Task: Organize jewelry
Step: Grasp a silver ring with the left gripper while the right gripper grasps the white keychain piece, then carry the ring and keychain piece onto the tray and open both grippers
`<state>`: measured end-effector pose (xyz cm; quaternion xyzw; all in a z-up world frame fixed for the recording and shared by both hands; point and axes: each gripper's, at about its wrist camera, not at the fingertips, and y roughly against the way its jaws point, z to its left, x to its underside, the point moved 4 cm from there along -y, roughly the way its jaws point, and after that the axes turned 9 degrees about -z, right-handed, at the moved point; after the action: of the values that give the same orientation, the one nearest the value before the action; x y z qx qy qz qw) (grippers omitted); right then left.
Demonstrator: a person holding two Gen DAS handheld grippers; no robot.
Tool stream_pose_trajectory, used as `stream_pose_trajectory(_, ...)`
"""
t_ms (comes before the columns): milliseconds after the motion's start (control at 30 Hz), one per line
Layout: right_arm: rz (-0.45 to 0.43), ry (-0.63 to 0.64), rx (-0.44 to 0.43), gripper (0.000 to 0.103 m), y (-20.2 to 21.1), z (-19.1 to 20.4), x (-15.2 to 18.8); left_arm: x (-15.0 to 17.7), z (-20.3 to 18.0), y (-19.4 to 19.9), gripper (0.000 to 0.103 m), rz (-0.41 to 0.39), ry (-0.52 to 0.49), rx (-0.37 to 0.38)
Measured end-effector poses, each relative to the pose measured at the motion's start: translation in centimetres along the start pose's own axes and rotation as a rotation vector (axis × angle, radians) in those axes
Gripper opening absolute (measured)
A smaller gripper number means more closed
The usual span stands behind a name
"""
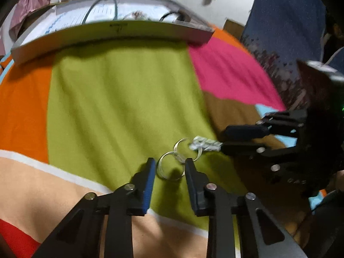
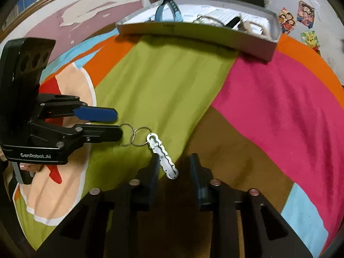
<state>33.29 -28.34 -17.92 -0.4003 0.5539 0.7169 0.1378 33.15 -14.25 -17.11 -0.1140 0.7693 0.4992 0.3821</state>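
Note:
A keychain lies on the green panel of a colourful cloth: two linked silver rings (image 1: 159,166) and a wavy silver charm (image 1: 205,144). My left gripper (image 1: 169,165) points down over the nearer ring, which sits in the gap between its fingers. In the right wrist view the rings (image 2: 133,134) lie at the tip of the left gripper's (image 2: 119,123) lower finger, and the blue-padded upper finger stands clear of them. My right gripper (image 2: 174,159) straddles the charm (image 2: 163,157), which rests near its left finger. Neither gripper visibly pinches anything. In the left wrist view the right gripper (image 1: 223,140) comes in from the right.
A shallow grey box (image 1: 111,36) stands at the cloth's far edge (image 2: 193,34), with blue straps and other small items inside. The cloth (image 2: 268,99) has orange, pink, brown and peach patches. A wall with stickers lies behind.

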Motion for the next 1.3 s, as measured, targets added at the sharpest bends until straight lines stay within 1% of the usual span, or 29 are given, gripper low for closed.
stream_pose_trajectory(67,0.010,0.003,-0.005,0.024,-0.4,0.2,0.1,0.2,0.4,-0.4,0.018,0.014,0.027,-0.006)
stream_pose_trajectory(133,0.021,0.007,-0.003,0.024,-0.7,0.2,0.3,0.2,0.7,-0.5,0.015,0.019,0.049,-0.001)
stream_pose_trajectory(233,0.031,0.018,-0.005,0.024,-1.3,0.3,0.2,0.5,0.9,-0.9,0.006,0.032,0.067,-0.006)
stream_pose_trajectory(400,0.050,0.040,-0.012,0.024,-2.2,0.7,0.4,0.5,0.9,-0.9,0.004,0.032,0.079,-0.007)
stream_pose_trajectory(500,0.054,0.040,-0.016,0.015,-2.1,0.7,0.5,0.4,0.9,-0.5,0.004,0.020,0.086,-0.020)
stream_pose_trajectory(533,0.051,0.041,-0.015,0.011,-2.0,0.7,0.4,0.4,1.0,-0.3,0.004,0.015,0.085,-0.029)
stream_pose_trajectory(567,0.050,0.045,-0.015,0.009,-2.0,0.7,0.4,0.3,1.1,-0.1,0.004,0.010,0.083,-0.040)
stream_pose_trajectory(600,0.048,0.046,-0.011,0.003,-1.9,0.7,0.4,0.1,1.2,0.2,0.004,0.003,0.082,-0.052)
stream_pose_trajectory(667,0.042,0.048,0.008,0.003,-2.0,0.8,0.0,-0.3,1.4,1.0,0.004,-0.015,0.084,-0.065)
stream_pose_trajectory(833,-0.016,0.032,0.040,0.003,-0.8,0.2,-0.8,-2.1,1.4,2.8,0.004,-0.070,0.089,-0.086)
stream_pose_trajectory(1000,-0.108,0.006,0.046,0.003,0.8,-0.2,-2.3,-4.1,1.6,4.3,0.004,-0.093,0.080,-0.103)
stream_pose_trajectory(1133,-0.193,-0.004,0.049,0.003,2.0,0.1,-4.1,-6.9,2.5,5.9,0.004,-0.134,0.075,-0.151)
stream_pose_trajectory(1233,-0.260,-0.023,0.058,0.003,2.8,-0.1,-6.1,-9.6,4.1,7.2,0.004,-0.170,0.102,-0.204)
stream_pose_trajectory(1300,-0.300,-0.032,0.064,0.003,2.7,0.0,-7.8,-11.3,5.4,7.9,0.004,-0.198,0.130,-0.254)
